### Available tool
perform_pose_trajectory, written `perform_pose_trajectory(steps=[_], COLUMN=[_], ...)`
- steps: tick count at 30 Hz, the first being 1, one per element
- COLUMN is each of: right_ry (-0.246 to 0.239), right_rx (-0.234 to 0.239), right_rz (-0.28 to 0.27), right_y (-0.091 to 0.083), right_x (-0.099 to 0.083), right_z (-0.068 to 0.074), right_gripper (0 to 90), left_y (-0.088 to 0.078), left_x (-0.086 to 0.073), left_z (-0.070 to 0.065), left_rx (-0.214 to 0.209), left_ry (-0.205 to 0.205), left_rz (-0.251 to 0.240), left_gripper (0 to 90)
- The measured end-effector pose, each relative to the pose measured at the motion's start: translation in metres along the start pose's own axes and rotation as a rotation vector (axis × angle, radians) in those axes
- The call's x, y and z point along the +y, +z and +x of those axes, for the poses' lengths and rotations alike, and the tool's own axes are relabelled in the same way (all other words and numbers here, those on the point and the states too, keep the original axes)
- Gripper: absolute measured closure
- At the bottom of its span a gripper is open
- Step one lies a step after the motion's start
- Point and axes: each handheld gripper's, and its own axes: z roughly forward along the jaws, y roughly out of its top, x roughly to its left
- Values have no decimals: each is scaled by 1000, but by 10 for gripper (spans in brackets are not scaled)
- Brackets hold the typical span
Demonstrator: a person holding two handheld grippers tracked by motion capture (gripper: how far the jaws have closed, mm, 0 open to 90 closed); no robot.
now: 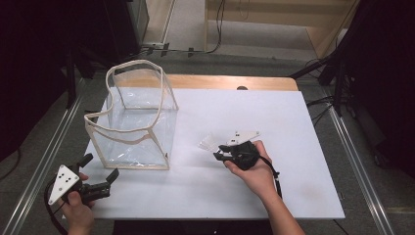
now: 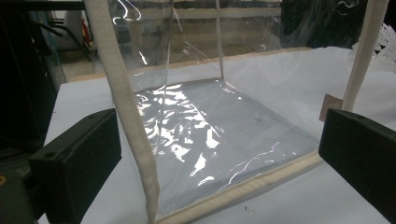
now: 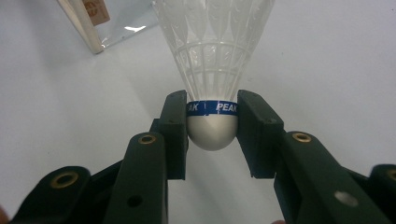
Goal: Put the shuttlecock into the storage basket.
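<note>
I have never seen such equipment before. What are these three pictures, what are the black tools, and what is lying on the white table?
No robot is here: a person holds a hand tool with a two-jaw claw in each hand. The high view looks down on the white table. There the left claw is open near a clear plastic bag with cream edging. The right claw is farther right. The other two pictures come from small cameras riding on the tools. The left gripper view looks between its wide-apart jaws at the bag. The right gripper view shows its jaws shut on the rounded white base of a shuttlecock, at its blue band.
</note>
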Motion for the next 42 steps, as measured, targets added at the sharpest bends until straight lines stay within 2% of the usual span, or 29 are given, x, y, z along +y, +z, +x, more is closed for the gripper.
perform_pose_trajectory(steps=[24,42], right_ry=[-19,-36], right_rx=[60,72], right_rz=[-59,-93], right_y=[6,3], right_x=[21,37], right_z=[14,18], right_gripper=[630,630], left_y=[0,0], left_x=[0,0], left_z=[0,0], left_rx=[-3,-7], left_ry=[-2,-2], left_rz=[-2,-1], left_gripper=[0,0])
